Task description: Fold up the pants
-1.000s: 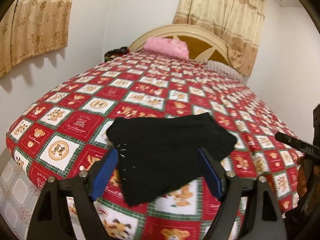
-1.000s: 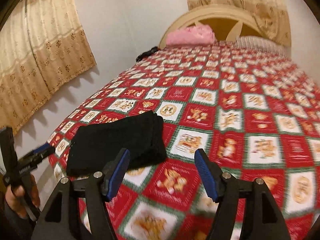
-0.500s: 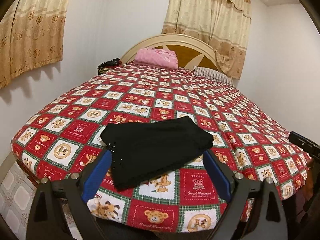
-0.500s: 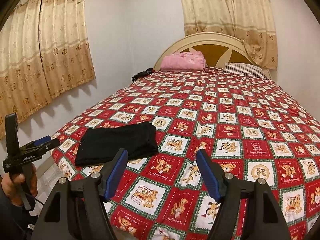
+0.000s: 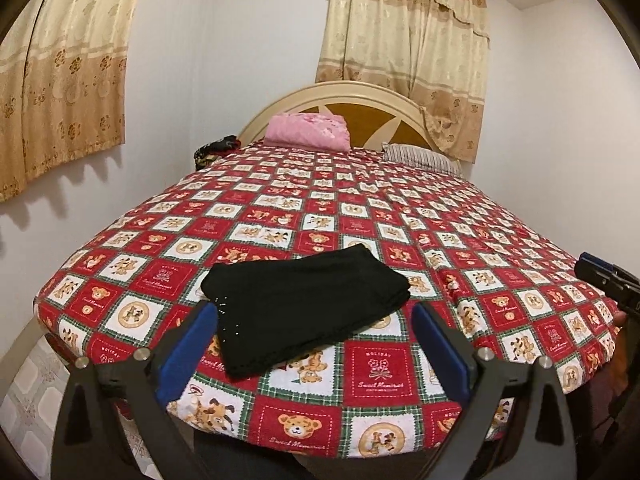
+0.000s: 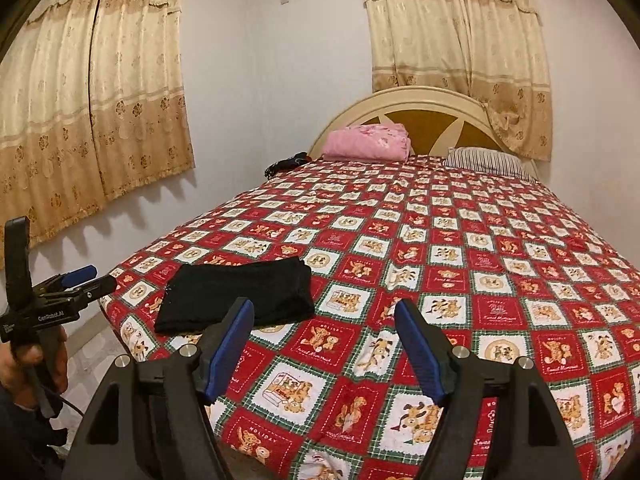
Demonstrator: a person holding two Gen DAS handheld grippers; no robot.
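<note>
**Near the bed's foot corner, folded pants lie free of both grippers**

Ahead of the left gripper (image 5: 316, 344), the black pants (image 5: 304, 312) lie folded into a compact rectangle on the bed (image 5: 380, 216), close to its near corner. Seen along that gripper, the bundle sits beyond and between the two blue fingers (image 5: 188, 352), but the pads touch nothing; the jaws are spread wide and are opening further, with only the patterned bedspread and the pants' near edge in the gap.

From the right gripper (image 6: 324, 344), the pants (image 6: 236, 296) lie ahead and to the left, just past the left fingertip, apart from it. Its jaws stand open and grip nothing; checked bedspread shows between them.

Far to the left of the right gripper, a hand (image 6: 24, 364) holds the left gripper's (image 6: 86, 280) handle off the bed's edge, short of the pants. At the right edge of the left gripper's view, the right gripper's (image 5: 604, 276) tip shows over the bed's side.

Well beyond both grippers, a pink folded blanket (image 5: 308, 132) and a striped pillow (image 5: 420, 156) rest against the curved headboard (image 5: 360, 96).
</note>
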